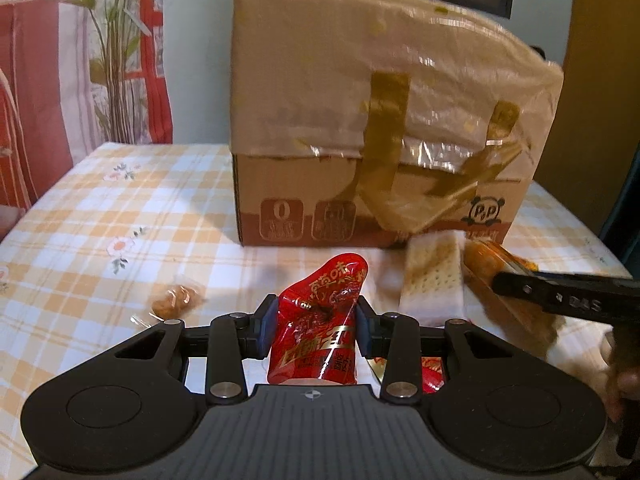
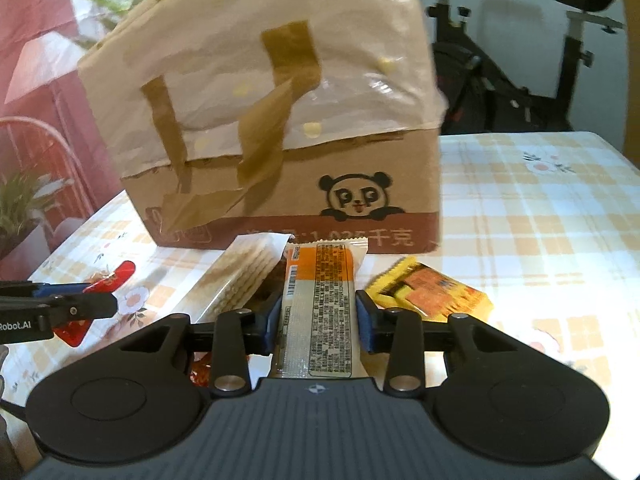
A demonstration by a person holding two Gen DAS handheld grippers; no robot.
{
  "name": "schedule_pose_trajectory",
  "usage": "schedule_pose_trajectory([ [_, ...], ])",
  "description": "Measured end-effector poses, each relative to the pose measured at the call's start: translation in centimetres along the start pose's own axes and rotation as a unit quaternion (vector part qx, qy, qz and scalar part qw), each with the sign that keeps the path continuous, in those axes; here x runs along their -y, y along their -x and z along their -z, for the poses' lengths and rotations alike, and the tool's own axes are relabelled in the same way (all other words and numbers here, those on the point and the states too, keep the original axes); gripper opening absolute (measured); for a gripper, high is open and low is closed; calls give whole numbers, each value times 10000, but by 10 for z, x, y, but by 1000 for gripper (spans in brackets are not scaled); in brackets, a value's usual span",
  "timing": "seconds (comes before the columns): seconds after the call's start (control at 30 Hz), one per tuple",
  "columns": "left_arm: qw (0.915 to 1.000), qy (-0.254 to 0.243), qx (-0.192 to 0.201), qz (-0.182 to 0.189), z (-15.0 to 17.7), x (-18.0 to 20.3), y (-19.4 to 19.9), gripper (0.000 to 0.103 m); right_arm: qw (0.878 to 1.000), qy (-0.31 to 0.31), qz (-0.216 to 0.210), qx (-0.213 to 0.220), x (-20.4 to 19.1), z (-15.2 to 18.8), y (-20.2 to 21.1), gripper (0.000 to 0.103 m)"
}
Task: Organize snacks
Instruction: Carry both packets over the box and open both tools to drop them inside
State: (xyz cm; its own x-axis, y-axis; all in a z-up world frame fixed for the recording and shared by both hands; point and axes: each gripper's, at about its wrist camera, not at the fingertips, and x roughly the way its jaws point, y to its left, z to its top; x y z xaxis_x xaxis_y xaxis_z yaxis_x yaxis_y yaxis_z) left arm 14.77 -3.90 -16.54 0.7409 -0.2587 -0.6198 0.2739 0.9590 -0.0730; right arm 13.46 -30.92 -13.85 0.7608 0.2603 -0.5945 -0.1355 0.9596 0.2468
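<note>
My left gripper (image 1: 313, 322) is shut on a red snack packet (image 1: 320, 320), held above the checked tablecloth in front of a cardboard box (image 1: 380, 120) lined with a beige bag. My right gripper (image 2: 316, 320) is shut on an orange and silver snack packet (image 2: 320, 300), also before the box (image 2: 280, 120). A white cracker pack (image 1: 432, 280) lies just ahead, also in the right wrist view (image 2: 240, 280). A yellow snack packet (image 2: 432, 290) lies right of my right gripper. A small clear-wrapped brown snack (image 1: 176, 299) lies left of my left gripper. The left gripper and red packet (image 2: 104, 284) show at the right view's left.
The table (image 1: 100, 208) has a yellow checked cloth with flowers. A red curtain and a plant (image 1: 112, 60) stand at the back left. An exercise bike (image 2: 520, 60) stands behind the table on the right. Another red packet (image 1: 432, 376) lies under my left gripper.
</note>
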Motion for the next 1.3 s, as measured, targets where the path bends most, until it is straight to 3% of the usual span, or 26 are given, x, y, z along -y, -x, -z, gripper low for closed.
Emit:
schedule_pose_trajectory([
  [0.13, 9999, 105, 103, 46, -4, -3, 3, 41, 9998, -111, -43, 153, -4, 5, 23, 40],
  [0.43, 9994, 133, 298, 110, -4, -5, 12, 41, 9989, 24, 460, 98, -3, 5, 39, 39],
  [0.63, 9979, -45, 642, 99, -18, -4, 24, 41, 9986, 227, 91, 475, -18, -6, 57, 39],
  [1.07, 9823, -169, 1814, 427, -101, 3, 62, 42, 9802, 848, -644, 1668, -65, -83, 101, 39],
  [1.2, 9798, 91, 1915, 574, -136, 5, 52, 42, 9766, 885, -703, 1831, -69, -119, 98, 39],
  [1.3, 9792, -9, 1968, 497, -163, 9, 40, 42, 9754, 915, -662, 1893, -65, -147, 87, 39],
])
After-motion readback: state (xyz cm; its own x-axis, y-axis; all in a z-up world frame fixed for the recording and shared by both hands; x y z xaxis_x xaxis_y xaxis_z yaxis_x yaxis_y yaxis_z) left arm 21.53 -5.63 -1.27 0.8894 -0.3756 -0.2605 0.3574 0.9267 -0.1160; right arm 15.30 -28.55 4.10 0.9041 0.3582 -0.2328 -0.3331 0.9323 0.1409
